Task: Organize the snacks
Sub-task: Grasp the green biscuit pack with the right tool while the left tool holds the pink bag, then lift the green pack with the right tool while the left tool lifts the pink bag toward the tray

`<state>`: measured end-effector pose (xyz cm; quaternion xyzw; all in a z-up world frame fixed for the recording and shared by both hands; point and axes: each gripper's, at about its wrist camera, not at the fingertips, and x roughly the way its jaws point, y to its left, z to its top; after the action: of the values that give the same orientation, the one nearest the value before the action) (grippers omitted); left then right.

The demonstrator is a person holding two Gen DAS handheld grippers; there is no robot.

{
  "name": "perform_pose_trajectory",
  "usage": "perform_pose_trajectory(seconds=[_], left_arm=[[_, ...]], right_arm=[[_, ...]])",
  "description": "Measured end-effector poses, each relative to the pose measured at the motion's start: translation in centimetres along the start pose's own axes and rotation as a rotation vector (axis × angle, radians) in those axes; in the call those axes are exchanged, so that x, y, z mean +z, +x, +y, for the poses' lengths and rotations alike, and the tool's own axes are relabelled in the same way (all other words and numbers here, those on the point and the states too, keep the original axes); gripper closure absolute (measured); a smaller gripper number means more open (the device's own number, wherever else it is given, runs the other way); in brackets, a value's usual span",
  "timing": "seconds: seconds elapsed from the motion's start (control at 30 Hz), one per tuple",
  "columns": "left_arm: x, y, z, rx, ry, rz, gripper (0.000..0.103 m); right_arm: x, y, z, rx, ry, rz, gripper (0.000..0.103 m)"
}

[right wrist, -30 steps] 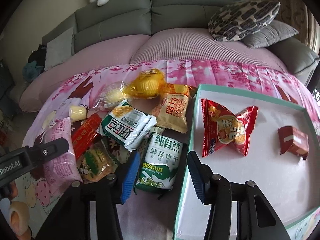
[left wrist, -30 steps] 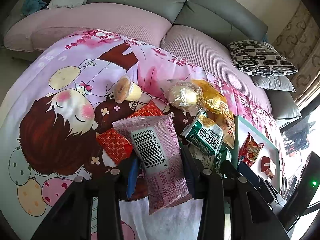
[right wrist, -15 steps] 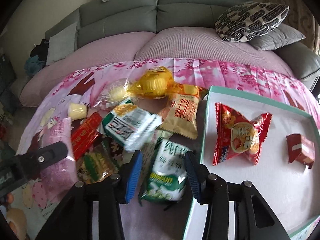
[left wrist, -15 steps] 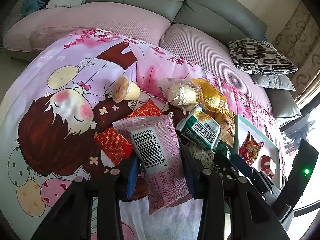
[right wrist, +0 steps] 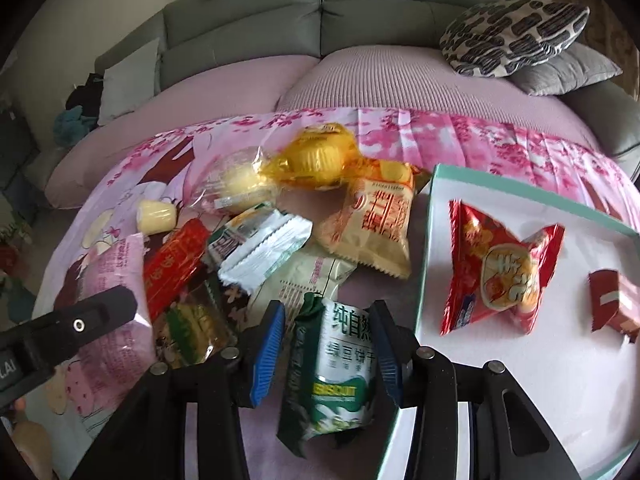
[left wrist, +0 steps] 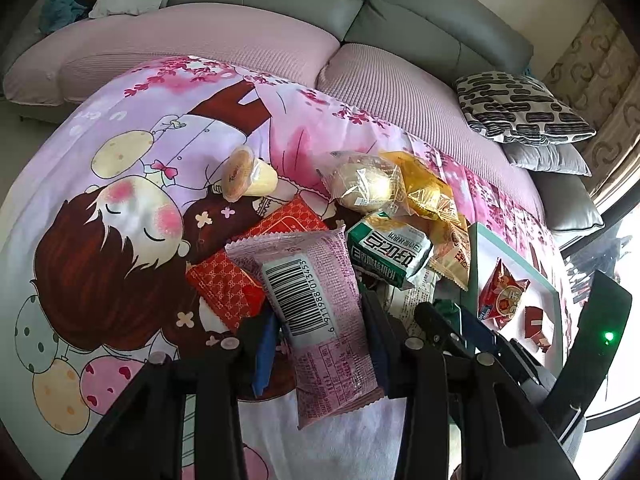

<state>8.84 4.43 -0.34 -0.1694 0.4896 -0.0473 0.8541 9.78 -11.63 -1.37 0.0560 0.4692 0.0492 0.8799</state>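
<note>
Both claws clamp packets: left claw (left wrist: pixel 320 344) pink wrapper (left wrist: pixel 316 312), right claw (right wrist: pixel 330 346) green biscuits (right wrist: pixel 336 372) (tray (right wrist: pixel 424 264) beside).

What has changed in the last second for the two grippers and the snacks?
The right gripper moved left from the tray edge and closed on the green biscuit packet, now tilted and squeezed. The green-white packet in the pile shifted. The left gripper stayed around the pink packet. The red bag and small red packet stayed in the tray.

wrappers (right wrist: pixel 500 276): glossy crinkled plastic (foil-like) | cloth (left wrist: pixel 120 152): matt printed fabric | sofa (right wrist: pixel 400 76): ribbed textile
</note>
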Motion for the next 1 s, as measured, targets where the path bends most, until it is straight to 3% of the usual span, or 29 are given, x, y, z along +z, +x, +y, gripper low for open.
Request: perform_pose_trajectory(seconds=[0.13,0.4,0.47,0.57,0.6,1.0], left_arm=[[-0.2,0.3,-0.1,0.008,0.003,0.011,0.061],[-0.5,0.6,-0.4,0.016,0.018,0.019,0.061],[-0.6,0.6,-0.5,0.014,0.020,0.023,0.061],[-0.7,0.8,-0.6,0.011,0.020,0.029,0.061],[-0.7,0.9,-0.6,0.011,0.021,0.032,0.061],[-0.7,0.5,-0.8,-0.008,0.006,0.018,0.061]], right_arm=[[-0.6,-0.3,0.0,0.057,0.023,0.030,0.056],[-2.1,-0.9,0.5,0.015,-0.017,0.078,0.058],[-2.3,-1.0,0.8,-0.006,-0.038,0.084,0.061],[-2.5,-0.8,0.7,-0.046,-0.049,0.094,0.073],[-2.5,-0.8,0.6,-0.049,-0.045,0.094,0.077],[-1.9,-2.9,-0.2,-0.013,-0.001,0.038,0.077]])
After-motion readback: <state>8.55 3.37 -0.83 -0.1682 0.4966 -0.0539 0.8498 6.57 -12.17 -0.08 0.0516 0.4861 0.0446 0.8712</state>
